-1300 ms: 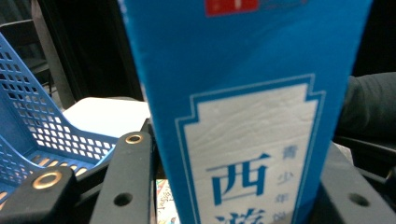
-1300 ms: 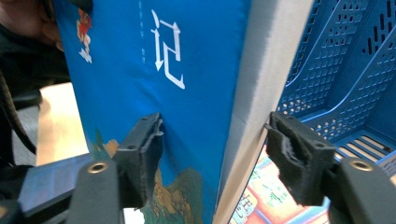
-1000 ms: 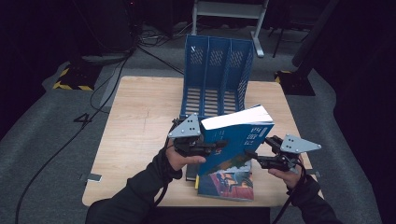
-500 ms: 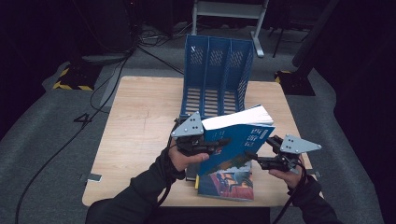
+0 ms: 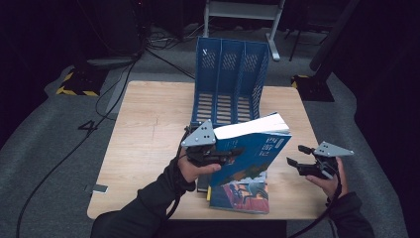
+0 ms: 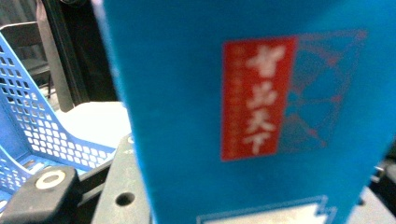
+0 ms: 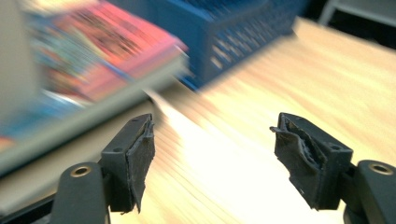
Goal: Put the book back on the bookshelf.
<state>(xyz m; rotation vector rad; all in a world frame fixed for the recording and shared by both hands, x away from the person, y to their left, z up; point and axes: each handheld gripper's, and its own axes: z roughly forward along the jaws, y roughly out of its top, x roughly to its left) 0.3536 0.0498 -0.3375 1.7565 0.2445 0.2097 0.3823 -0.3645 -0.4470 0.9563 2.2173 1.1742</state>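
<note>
The left gripper (image 5: 233, 152) pinches the blue book (image 5: 252, 148) near its left edge and holds it tilted above the wooden desk (image 5: 148, 124). The white page block faces up and away, and the cover with a small red label faces the person. In the left gripper view that cover (image 6: 252, 107) stands close against the camera, with the red label and its white characters in the middle. 1 black finger (image 6: 39, 196) rises at the lower left beside the book, and the other is hidden behind the cover.

The book's lower edge hangs just over a second book (image 5: 240, 193) with a colourful cover that lies flat near the front edge of the desk. Whether the 2 touch cannot be told. In the right gripper view the flat book (image 7: 93, 60) shows as a blurred red and blue block on the left, with the blue rack behind it.

The right gripper (image 5: 297, 156) hovers over the right part of the desk, apart from the blue book, with a clear gap between them. Its fingers (image 7: 135, 158) are spread wide and have just been opening, with only bare desk between them.

A blue file rack (image 5: 230, 79) with 3 slots lies on the far half of the desk, its open side up. The held book sits just in front of it.
</note>
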